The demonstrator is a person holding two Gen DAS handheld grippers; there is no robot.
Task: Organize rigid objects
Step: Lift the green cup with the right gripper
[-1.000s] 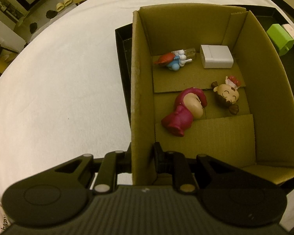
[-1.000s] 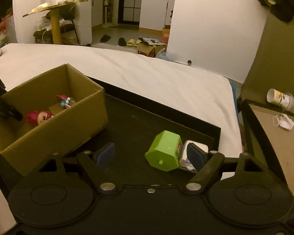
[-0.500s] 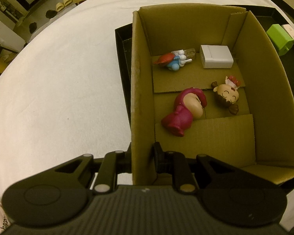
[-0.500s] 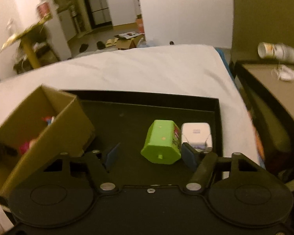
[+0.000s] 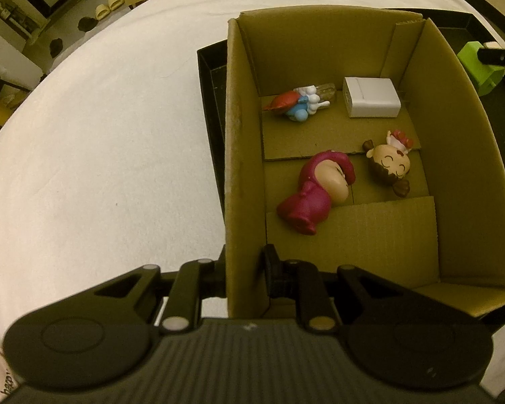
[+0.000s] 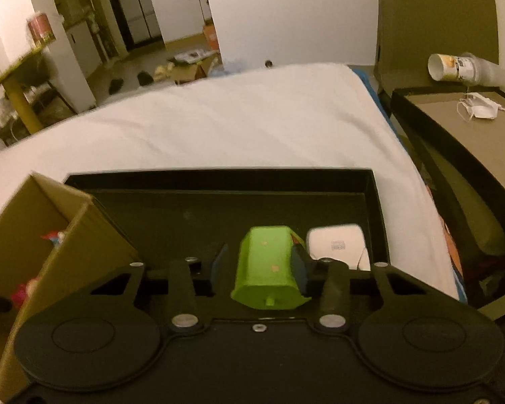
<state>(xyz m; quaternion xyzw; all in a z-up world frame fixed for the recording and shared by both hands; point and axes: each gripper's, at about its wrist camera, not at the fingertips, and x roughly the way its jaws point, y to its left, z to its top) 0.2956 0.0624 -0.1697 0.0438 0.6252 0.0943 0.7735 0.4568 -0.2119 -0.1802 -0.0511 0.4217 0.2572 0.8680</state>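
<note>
Gripping the near wall of the cardboard box (image 5: 471, 181), the left tongs (image 5: 244, 266) are nearly shut, one finger outside and one inside the wall. The box stands in a black tray (image 6: 219, 181) on a white bed (image 6: 235, 124). Inside it lie a magenta figurine (image 5: 314, 195), a brown-haired smiling figurine (image 5: 389, 165), a red-and-blue figurine (image 5: 294, 105) and a white adapter block (image 5: 370, 97).

The right tongs (image 6: 259, 264) have just been closing around the green toy (image 6: 266, 266), which lies in the tray's right part; the right pad (image 6: 298, 266) appears to touch it, while the left pad (image 6: 219, 262) stands slightly off. A second white adapter (image 6: 340, 240) lies just beside the toy against the tray's right wall.
</note>
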